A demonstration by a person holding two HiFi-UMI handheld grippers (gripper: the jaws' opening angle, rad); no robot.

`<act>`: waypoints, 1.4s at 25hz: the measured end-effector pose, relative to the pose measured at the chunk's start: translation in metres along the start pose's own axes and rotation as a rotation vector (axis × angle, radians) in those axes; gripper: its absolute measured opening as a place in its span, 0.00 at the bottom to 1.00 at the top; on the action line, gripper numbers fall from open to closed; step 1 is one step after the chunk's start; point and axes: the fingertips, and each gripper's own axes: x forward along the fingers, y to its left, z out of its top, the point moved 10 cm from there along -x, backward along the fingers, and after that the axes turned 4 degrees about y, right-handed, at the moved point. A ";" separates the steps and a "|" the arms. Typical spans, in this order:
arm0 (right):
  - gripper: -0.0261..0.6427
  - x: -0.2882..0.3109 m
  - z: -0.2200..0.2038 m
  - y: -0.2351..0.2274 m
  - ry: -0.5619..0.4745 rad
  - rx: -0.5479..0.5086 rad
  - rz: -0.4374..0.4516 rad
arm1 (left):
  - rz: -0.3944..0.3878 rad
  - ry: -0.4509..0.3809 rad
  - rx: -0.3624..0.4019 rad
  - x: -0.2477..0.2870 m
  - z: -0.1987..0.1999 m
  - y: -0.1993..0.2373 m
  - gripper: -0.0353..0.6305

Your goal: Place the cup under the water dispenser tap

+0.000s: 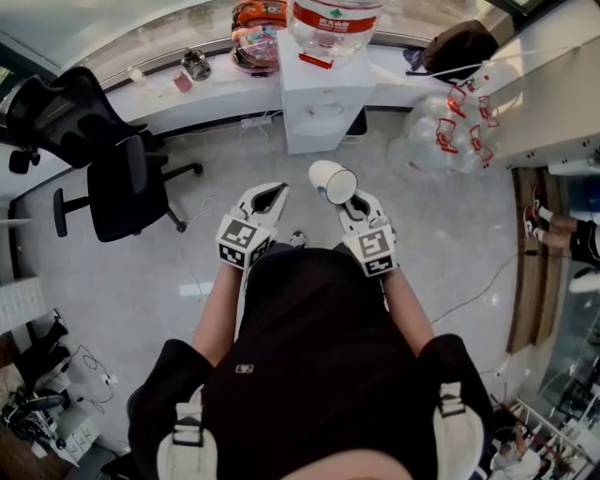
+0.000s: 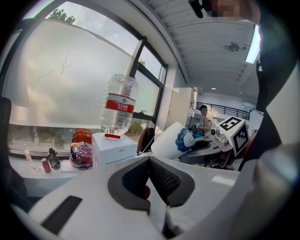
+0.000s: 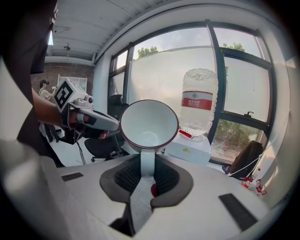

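At the far left of the head view, two black swivel office chairs [image 1: 117, 173] stand on the pale grey floor [image 1: 234, 281], below a long white window ledge [image 1: 155, 89] that carries a small dark bottle [image 1: 195, 64] and, further along, a pile of orange and purple snack bags [image 1: 258, 33]. Next comes the white left gripper [image 1: 270, 194], held out level in front of the person's black shirt; its dark ribbed pads meet at the tips and nothing sits between them, so it is clenched on air. Beyond it, against the ledge, stands the white box-shaped water dispenser [image 1: 319, 94] with a clear upturned water bottle with a red label [image 1: 333, 23] on top. Just to the right of the left gripper hangs the white ceramic cup with a dark rim [image 3: 149, 124], which shows a blue fan motif on its side in the left gripper view. It lies tipped on its side in the air, its mouth facing back along the jaws, and it is well short of the dispenser and its tap. The white right gripper [image 3: 147, 161] grasps this cup by its handle, which runs down between the two dark pads. Further right, a dark brown bag [image 1: 459, 47] rests on the ledge, and a heap of clear plastic with red tags [image 1: 450, 122] lies below it.
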 end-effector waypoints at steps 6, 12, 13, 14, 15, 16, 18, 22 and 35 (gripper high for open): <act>0.11 0.004 -0.002 0.003 0.009 -0.004 0.016 | 0.021 -0.010 -0.009 -0.006 -0.004 0.002 0.04; 0.11 0.014 0.000 0.000 0.006 -0.018 0.046 | 0.058 -0.015 -0.033 -0.012 -0.008 0.011 0.04; 0.11 0.016 0.001 -0.001 0.008 -0.019 0.049 | 0.064 -0.016 -0.036 -0.011 -0.008 0.013 0.04; 0.11 0.019 0.002 -0.002 0.014 -0.017 0.053 | 0.069 -0.018 -0.039 -0.010 -0.008 0.015 0.04; 0.11 0.021 0.002 -0.004 0.020 -0.015 0.056 | 0.073 -0.018 -0.043 -0.009 -0.008 0.016 0.04; 0.11 0.023 0.003 -0.006 0.023 -0.014 0.059 | 0.076 -0.018 -0.045 -0.007 -0.007 0.017 0.04; 0.11 0.027 0.006 -0.013 0.017 -0.019 0.069 | 0.080 -0.015 -0.050 -0.001 -0.002 0.019 0.04; 0.11 0.037 0.007 -0.029 0.021 -0.016 0.080 | 0.083 -0.010 -0.052 0.013 0.007 0.022 0.04; 0.11 0.075 -0.001 -0.103 0.098 -0.015 0.159 | 0.108 0.028 -0.097 0.089 0.028 0.041 0.04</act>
